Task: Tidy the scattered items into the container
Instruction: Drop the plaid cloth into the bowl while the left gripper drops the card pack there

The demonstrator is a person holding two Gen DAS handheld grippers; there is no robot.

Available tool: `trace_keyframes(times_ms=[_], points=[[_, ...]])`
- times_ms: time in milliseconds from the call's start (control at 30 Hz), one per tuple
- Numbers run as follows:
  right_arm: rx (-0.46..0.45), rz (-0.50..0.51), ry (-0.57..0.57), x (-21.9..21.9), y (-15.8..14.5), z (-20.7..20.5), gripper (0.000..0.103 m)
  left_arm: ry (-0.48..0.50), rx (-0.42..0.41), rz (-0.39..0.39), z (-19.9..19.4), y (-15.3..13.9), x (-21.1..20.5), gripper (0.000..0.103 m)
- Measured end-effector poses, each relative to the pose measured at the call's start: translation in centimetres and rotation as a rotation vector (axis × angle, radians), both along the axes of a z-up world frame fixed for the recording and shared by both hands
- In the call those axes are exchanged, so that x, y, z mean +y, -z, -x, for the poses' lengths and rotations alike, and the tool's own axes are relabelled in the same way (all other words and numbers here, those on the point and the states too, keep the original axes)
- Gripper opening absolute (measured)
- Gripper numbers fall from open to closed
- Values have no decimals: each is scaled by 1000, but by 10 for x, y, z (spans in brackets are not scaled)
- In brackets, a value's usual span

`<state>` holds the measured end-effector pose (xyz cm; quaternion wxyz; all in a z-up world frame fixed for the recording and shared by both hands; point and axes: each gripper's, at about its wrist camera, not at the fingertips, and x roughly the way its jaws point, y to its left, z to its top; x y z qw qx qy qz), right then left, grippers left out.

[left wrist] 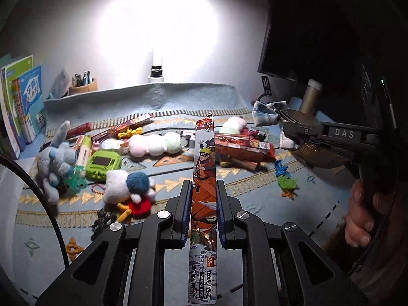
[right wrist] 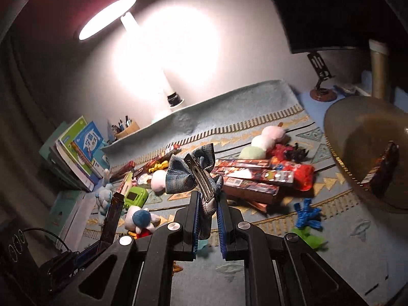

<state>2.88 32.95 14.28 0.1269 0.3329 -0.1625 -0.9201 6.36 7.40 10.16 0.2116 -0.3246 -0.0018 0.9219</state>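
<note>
Left tool [left wrist: 204,199]: its two sides are squeezed tight on a long thin pen box [left wrist: 204,168] with a cartoon ninja on it. The box stands up straight and is lifted off the desk, most likely so it can be carried.

Right tool [right wrist: 207,204]: it is pinched on a blue checked bow hair clip [right wrist: 193,176]. The bow sticks up above the tips and the metal clip part faces us. It is up in the air too.

Container: a big gold-brown bowl [right wrist: 357,127] sits on the right side of the desk. One dark box [right wrist: 382,168] leans inside it.

Why both are held up: I think each hand has grabbed one thing so two can go to the bowl in one trip. The right tool is nearer the bowl.

Blue mat [left wrist: 158,102]: it covers the desk, and the toys lie all over it.

Long red boxes on the mat: about three in a pile [right wrist: 250,178], and two or three more farther back. I cannot count them exactly.

Soft ball sticks: two, each with three puffy balls [left wrist: 153,144] [left wrist: 233,125].

Plush toys: two, a blue-grey bunny [left wrist: 54,160] and a white one with a blue head [left wrist: 130,186].

Green toy game [left wrist: 103,164]: one.

Yarn dolls: two, one blue [right wrist: 307,215] and one green [right wrist: 309,238].

Books [left wrist: 20,109]: a stack stands at the left, not part of the mess.

Lamp [right wrist: 107,17]: one, shining bright.
</note>
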Motion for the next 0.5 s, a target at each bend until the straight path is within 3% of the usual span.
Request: trace_keyframes(times_ms=[267,367,500], points=[[107,13,369,141,-48,-54,12,198,47,-67,24,-50,99,15],[96,3,518,190,-51,-65,12,273,25,-108,38,-56,142,15],[37,28,617,234,-36,-69,12,357,-28,-127,55,-50,200,15]])
